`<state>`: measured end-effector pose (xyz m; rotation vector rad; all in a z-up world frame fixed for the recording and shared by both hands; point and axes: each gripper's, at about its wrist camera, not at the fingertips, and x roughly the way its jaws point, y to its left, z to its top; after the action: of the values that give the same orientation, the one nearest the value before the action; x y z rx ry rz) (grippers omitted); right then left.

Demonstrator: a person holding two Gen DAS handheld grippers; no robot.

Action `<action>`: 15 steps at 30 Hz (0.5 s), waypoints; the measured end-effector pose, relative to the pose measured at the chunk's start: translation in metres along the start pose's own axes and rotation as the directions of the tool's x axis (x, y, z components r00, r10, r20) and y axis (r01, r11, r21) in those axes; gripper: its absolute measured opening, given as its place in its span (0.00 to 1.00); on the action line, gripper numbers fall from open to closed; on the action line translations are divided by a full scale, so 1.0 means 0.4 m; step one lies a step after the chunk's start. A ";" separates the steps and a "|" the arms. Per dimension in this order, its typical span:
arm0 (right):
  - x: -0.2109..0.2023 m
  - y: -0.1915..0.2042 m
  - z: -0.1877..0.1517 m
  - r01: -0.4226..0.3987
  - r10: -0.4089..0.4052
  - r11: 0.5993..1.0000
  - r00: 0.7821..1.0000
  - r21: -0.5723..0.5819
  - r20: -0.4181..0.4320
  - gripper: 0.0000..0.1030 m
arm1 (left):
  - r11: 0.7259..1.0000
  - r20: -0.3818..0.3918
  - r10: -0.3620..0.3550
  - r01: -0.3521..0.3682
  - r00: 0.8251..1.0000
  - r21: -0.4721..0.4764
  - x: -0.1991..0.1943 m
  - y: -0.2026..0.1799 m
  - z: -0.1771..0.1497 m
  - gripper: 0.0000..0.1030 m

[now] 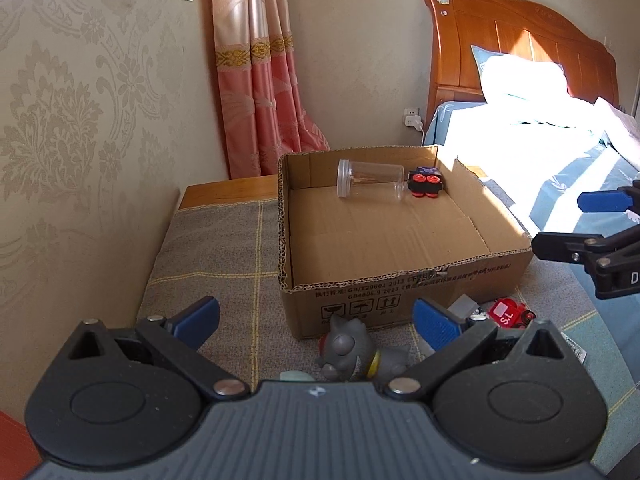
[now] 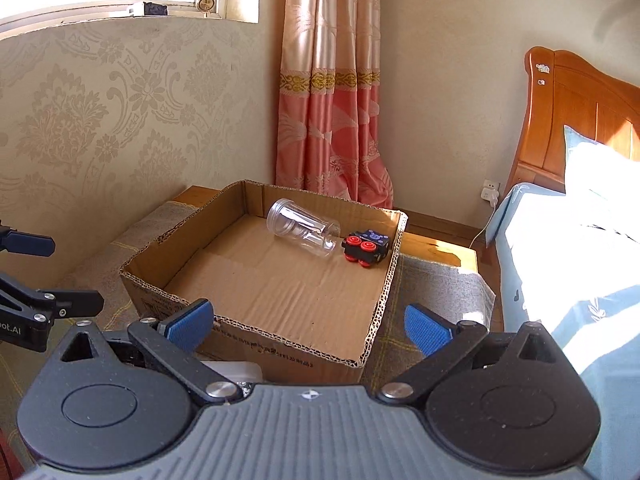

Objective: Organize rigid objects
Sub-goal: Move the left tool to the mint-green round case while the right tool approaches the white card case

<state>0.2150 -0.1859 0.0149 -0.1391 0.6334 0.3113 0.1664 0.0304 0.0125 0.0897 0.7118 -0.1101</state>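
Left wrist view: left gripper (image 1: 316, 320) released, jaws wide, nothing between the blue pads. It hangs over a grey toy (image 1: 352, 350) lying on the checked cloth (image 1: 224, 256) that covers the bench. Just behind the toy stands the box (image 1: 400, 292), open-topped cardboard. Inside, at the far wall, a clear jar (image 1: 370, 180) lies on its side; a black block with red wheels (image 1: 425, 183) lies touching the jar's right end. Right of the left gripper, near the box's front corner, a red toy (image 1: 510, 314) and a grey block (image 1: 464, 306) lie on the cloth. Right gripper (image 1: 580, 224) enters from the right edge, jaws apart, empty, beside the box's right wall.

Right wrist view: right gripper (image 2: 310, 326) released, jaws at full spread, holding nothing, poised above the box's (image 2: 280, 350) near wall. Jar (image 2: 304, 234) and wheeled block (image 2: 366, 248) lie together in the far right corner of the box floor. Left gripper (image 2: 64, 272) shows at the left edge, jaws apart. Something white (image 2: 236, 370) shows below the gripper; cannot tell what. Bed (image 2: 560, 240) at right.
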 end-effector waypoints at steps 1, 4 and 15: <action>-0.007 -0.001 -0.018 -0.002 0.002 1.000 1.000 0.009 -0.009 1.00 | 1.000 -0.003 0.005 -0.005 1.000 -0.004 -0.005 0.003 -0.008 0.99; -0.029 -0.009 -0.069 0.020 -0.020 1.000 1.000 0.014 -0.021 1.00 | 1.000 -0.005 0.023 -0.023 1.000 -0.010 -0.019 0.009 -0.024 0.99; -0.058 -0.052 -0.293 0.014 0.000 0.994 0.991 0.106 -0.135 1.00 | 0.999 -0.031 0.037 -0.037 0.999 -0.023 -0.061 0.013 -0.099 0.99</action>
<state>0.1386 -0.2371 -0.0640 -0.0600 0.7815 0.2621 0.1234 0.0419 -0.0011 0.0823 0.7411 -0.0652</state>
